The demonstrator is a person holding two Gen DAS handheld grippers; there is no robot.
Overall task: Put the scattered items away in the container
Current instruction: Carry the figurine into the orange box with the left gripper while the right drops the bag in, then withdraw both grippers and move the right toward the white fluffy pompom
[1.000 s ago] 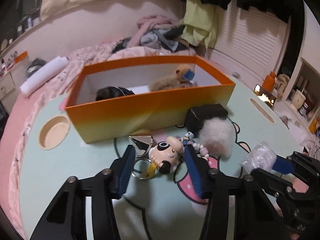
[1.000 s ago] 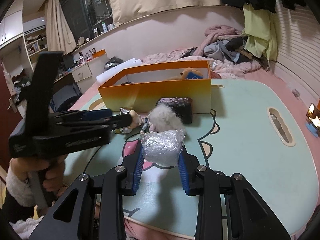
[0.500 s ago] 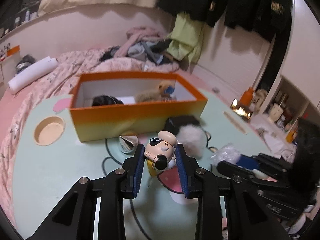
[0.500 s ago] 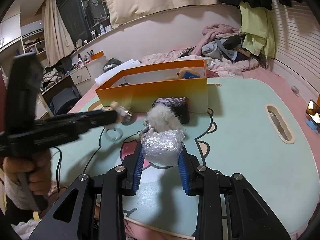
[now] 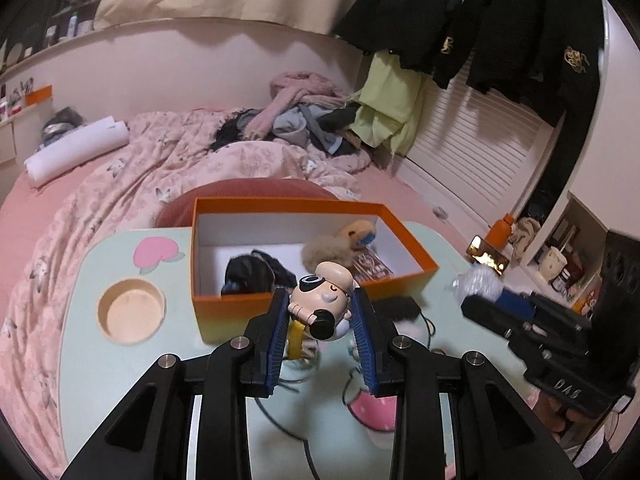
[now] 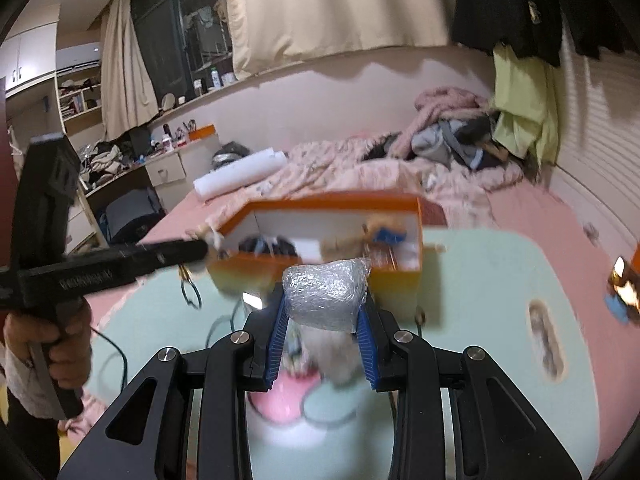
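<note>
My left gripper [image 5: 320, 316] is shut on a cartoon dog keychain [image 5: 322, 300] and holds it lifted just before the near wall of the orange box [image 5: 312, 304]. The box holds a black item [image 5: 248, 274], a brown plush toy [image 5: 336, 246] and a card. My right gripper [image 6: 323, 312] is shut on a silvery plastic-wrapped bundle [image 6: 326, 294], raised above the table near the box [image 6: 396, 276]. It also shows in the left wrist view [image 5: 480, 284]. A white fluffy pom-pom [image 6: 336, 356] and a black object [image 5: 396, 306] lie on the table below.
The mint-green table [image 5: 132, 380] has a round cup recess [image 5: 131, 311] at left and an oval slot [image 6: 546, 340] at right. A pink bed with piled clothes [image 5: 296, 120] lies behind the table. A white roll [image 5: 76, 152] lies on the bed.
Both grippers have risen and moved toward the box. The left one closed on the dog keychain and lifted it off the table. The right one still holds the bundle.
</note>
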